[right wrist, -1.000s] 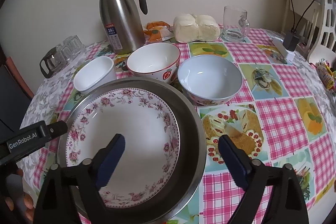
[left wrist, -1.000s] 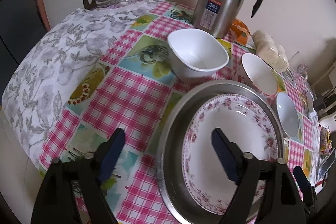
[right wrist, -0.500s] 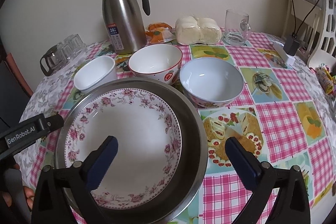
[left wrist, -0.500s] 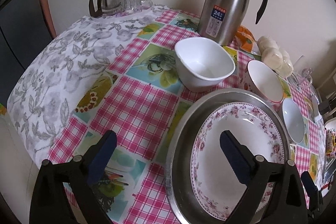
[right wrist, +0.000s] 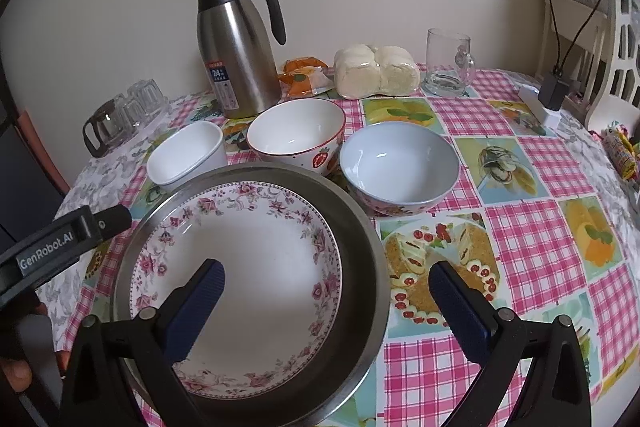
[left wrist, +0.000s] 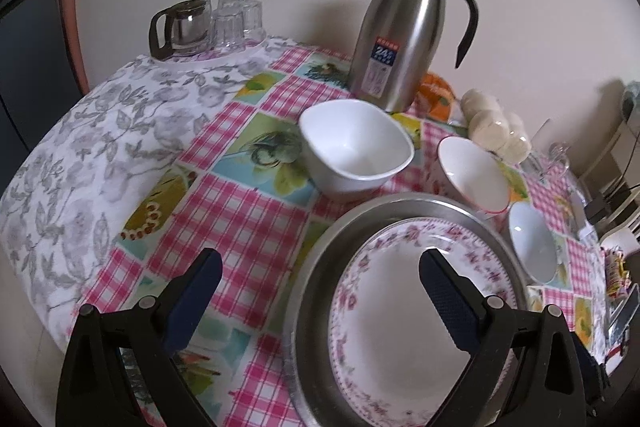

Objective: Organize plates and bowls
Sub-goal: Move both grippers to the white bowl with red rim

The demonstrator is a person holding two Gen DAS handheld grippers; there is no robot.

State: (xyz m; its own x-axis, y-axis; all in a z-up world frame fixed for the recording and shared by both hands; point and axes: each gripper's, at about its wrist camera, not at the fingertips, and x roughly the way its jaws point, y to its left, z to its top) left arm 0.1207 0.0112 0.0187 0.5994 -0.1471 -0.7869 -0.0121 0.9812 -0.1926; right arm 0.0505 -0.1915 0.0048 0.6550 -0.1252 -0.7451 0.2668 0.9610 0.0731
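Note:
A floral-rimmed plate (right wrist: 240, 263) lies inside a large steel plate (right wrist: 360, 247) at the table's near edge; both also show in the left wrist view, the floral plate (left wrist: 400, 327) and the steel plate (left wrist: 320, 267). Behind stand a white square bowl (left wrist: 356, 147) (right wrist: 184, 155), a red-rimmed strawberry bowl (right wrist: 296, 135) (left wrist: 472, 175) and a pale blue bowl (right wrist: 400, 163) (left wrist: 532, 243). My left gripper (left wrist: 320, 283) is open and empty over the steel plate's left rim. My right gripper (right wrist: 326, 287) is open and empty over its right rim.
A steel thermos jug (right wrist: 236, 51) (left wrist: 404, 31), wrapped buns (right wrist: 376, 71), an orange snack packet (right wrist: 304, 77) and a glass mug (right wrist: 448, 63) stand at the back. A glass pot with small glasses (left wrist: 204, 23) sits far left. A white chair (right wrist: 600, 67) stands right.
Both grippers have drawn back and up a little from the plates, staying open. The dishes have not moved.

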